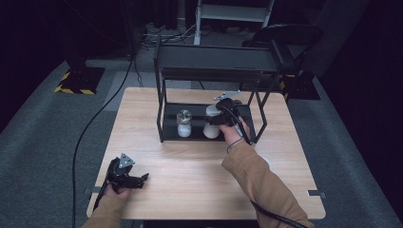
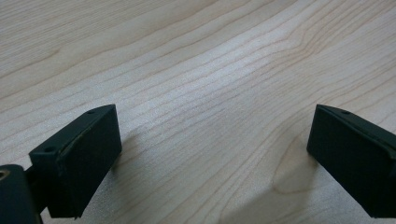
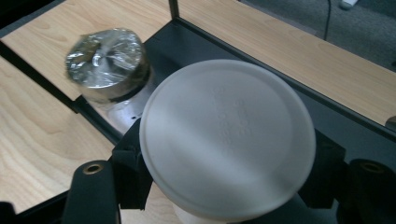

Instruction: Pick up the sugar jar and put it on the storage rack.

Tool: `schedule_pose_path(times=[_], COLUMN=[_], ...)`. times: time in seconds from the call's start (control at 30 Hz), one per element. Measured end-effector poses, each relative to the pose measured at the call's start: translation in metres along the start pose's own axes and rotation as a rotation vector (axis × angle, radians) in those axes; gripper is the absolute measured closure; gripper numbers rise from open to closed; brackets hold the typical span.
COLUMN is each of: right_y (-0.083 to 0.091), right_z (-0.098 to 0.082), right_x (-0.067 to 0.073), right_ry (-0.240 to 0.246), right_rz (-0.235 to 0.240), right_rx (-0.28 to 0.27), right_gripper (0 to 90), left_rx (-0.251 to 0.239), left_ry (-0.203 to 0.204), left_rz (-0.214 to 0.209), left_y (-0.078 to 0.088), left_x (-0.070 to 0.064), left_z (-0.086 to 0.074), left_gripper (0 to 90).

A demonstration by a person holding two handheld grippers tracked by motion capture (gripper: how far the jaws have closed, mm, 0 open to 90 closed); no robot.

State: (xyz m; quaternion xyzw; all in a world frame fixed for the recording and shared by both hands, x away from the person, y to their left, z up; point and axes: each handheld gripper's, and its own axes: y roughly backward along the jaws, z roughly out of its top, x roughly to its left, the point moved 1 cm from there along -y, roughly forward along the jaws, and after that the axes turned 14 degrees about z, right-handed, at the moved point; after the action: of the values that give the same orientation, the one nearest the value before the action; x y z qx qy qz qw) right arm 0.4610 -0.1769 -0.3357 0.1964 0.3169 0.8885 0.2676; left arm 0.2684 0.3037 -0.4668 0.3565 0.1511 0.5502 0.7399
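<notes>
White-lidded jar [image 1: 212, 124] stood upright on the lower shelf of the black rack [image 1: 164, 118], toward the shelf's right end, just beside a second jar with a shiny metallic lid [image 1: 184, 122] to its left on the same shelf. Was clasped below the lid by the right gripper [image 1: 219, 118], jaws clenched on either side of its neck, as seen in the right gripper view, where the white lid [image 3: 227, 138] sat between the two black jaws and the metallic-lidded jar [image 3: 106, 63] lay beyond it on the rack's dark shelf [image 3: 187, 44]. Left gripper [image 1: 127, 176] rested well apart from the rack, near the front left corner of the wooden table [image 1: 190, 175], jaws spread wide over bare wood [image 2: 210, 84], grasping nothing.
</notes>
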Motion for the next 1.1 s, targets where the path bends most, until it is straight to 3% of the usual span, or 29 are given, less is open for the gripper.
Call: schedule_pose_path(times=[0.33, 0.67, 0.73, 0.93, 1.1], right_y=[-0.011, -0.013, -0.013, -0.001, 0.016], right_z=[-0.004, -0.005, -0.006, -0.004, 0.001], right_x=[-0.005, -0.003, -0.002, 0.014, 0.026], right_ry=[-0.033, -0.018, -0.027, 0.011, 0.009], right_rz=[-0.045, -0.054, -0.054, -0.088, -0.073], right_rx=[0.007, 0.006, -0.004, -0.053, -0.078], right_gripper=[33.4, 32.7, 28.2, 14.1, 9.3], left_rx=[0.0, 0.0, 0.0, 0.0, 0.0], left_ry=[0.0, 0.0, 0.0, 0.0, 0.0], left_rz=[0.0, 0.0, 0.0, 0.0, 0.0], left_y=[0.0, 0.0, 0.0, 0.0, 0.0], left_x=[0.0, 0.0, 0.0, 0.0, 0.0], left_z=[0.0, 0.0, 0.0, 0.0, 0.0], left_gripper=[2.6, 2.5, 2.5, 2.5, 2.5])
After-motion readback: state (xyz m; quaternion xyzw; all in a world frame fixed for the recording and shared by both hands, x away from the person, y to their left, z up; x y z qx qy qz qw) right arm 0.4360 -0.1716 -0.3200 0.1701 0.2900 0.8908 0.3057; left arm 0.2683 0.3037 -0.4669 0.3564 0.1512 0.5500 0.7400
